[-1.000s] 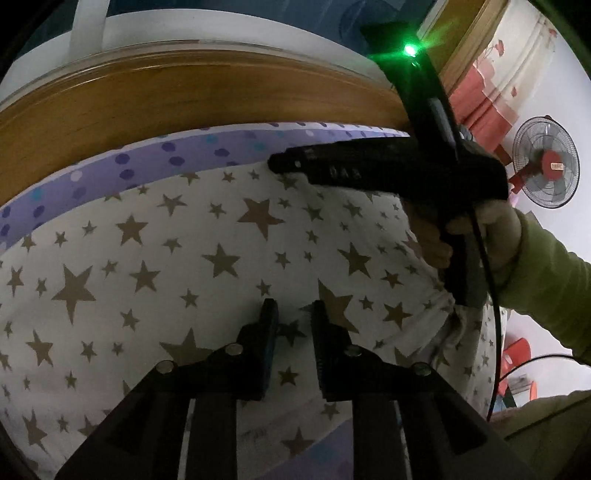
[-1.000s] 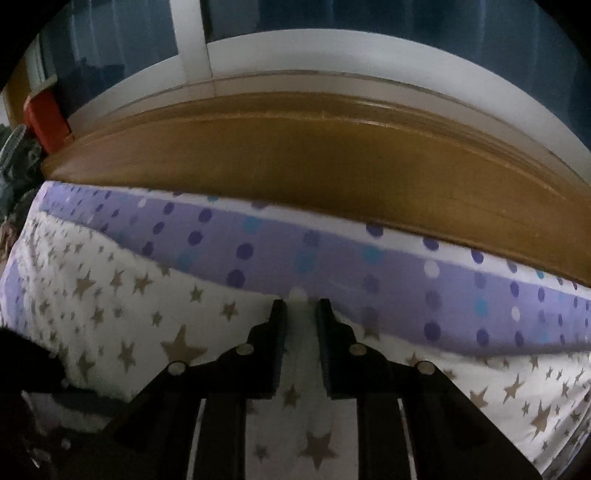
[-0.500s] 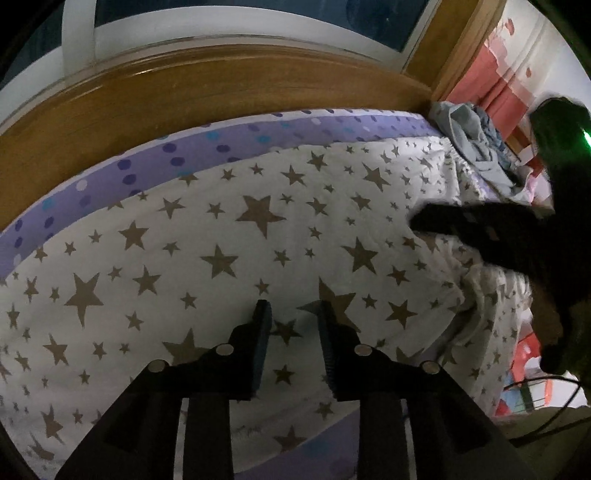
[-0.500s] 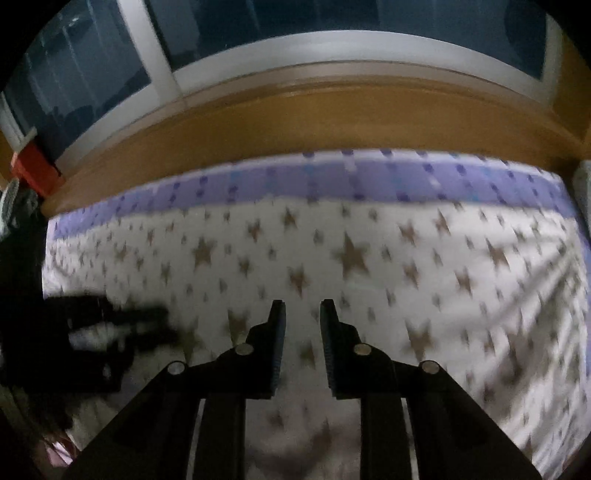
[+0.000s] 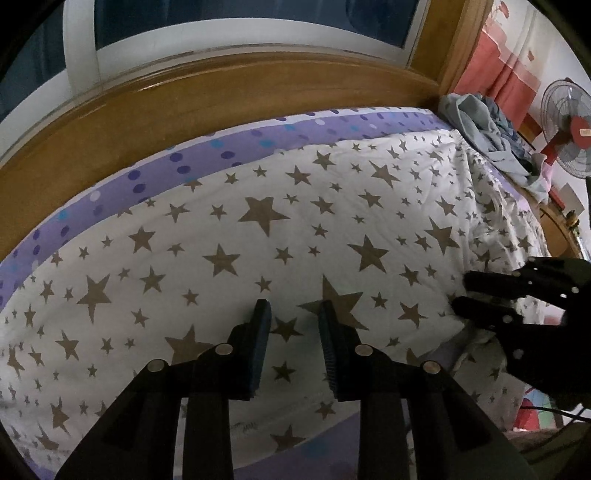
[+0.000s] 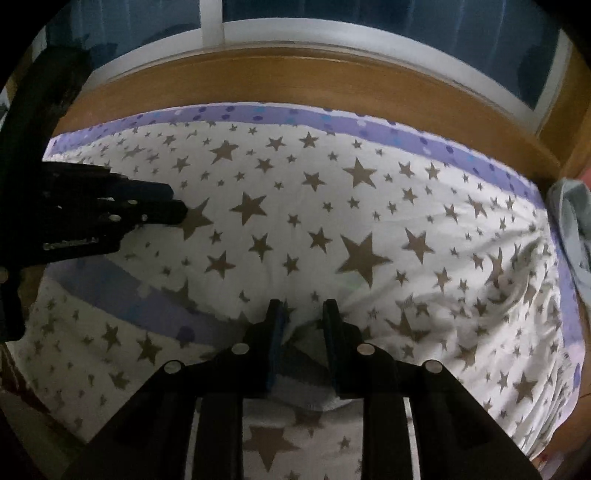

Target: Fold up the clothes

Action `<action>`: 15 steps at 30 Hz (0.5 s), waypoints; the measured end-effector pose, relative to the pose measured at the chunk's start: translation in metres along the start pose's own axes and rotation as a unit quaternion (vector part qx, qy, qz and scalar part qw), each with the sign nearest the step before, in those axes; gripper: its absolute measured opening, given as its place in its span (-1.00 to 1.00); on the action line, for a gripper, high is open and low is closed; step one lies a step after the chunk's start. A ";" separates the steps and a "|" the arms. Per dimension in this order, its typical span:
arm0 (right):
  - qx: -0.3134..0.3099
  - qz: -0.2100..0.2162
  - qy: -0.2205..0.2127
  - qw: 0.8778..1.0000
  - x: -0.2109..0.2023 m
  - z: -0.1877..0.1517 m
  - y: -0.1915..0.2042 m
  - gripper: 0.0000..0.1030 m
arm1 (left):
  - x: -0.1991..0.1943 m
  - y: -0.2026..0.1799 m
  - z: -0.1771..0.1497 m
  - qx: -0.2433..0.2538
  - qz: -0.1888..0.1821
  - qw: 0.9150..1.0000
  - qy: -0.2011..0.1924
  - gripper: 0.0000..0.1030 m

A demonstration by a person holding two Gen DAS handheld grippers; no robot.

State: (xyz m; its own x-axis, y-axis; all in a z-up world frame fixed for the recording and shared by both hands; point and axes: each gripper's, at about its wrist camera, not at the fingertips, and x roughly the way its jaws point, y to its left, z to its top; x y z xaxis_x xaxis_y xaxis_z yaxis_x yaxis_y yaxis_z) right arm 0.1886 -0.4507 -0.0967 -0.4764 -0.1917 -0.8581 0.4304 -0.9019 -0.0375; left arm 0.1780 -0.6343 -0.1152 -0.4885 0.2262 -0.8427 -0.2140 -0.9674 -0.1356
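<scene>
A white cloth with brown stars (image 5: 295,229) lies spread over the bed, and its purple dotted border (image 5: 229,151) runs along the far side. My left gripper (image 5: 293,310) hovers open just above the cloth's near part, with nothing between its fingers. My right gripper (image 6: 303,310) is open at the cloth's near edge, where a raised pucker of the fabric (image 6: 301,328) sits between its fingers. In the left wrist view the right gripper (image 5: 461,293) shows at the cloth's right edge. The right wrist view has the left gripper (image 6: 173,203) over the left part.
A wooden bed frame (image 5: 221,96) and a window (image 5: 240,22) run behind the cloth. A heap of grey-blue clothes (image 5: 487,133) lies at the far right corner. A standing fan (image 5: 569,125) and a red curtain (image 5: 495,70) are beyond it.
My right gripper has come back from the cloth's far purple border to its near right edge. The left gripper's fingers have spread a little wider. The cloth now lies flatter.
</scene>
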 end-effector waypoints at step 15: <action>0.049 0.026 -0.035 0.998 -0.004 0.005 0.009 -0.57 | -0.047 0.096 -0.059 -0.172 0.059 0.983 -0.023 -0.48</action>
State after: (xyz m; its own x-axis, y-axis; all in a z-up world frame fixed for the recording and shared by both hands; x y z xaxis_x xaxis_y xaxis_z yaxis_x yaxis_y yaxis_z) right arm 0.1905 -0.4606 -0.0907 -0.5094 -0.2629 -0.8194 0.3805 -0.9229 0.0596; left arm 0.2297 -0.7446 -0.1194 -0.5322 0.1080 -0.8397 0.1408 -0.9667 -0.2136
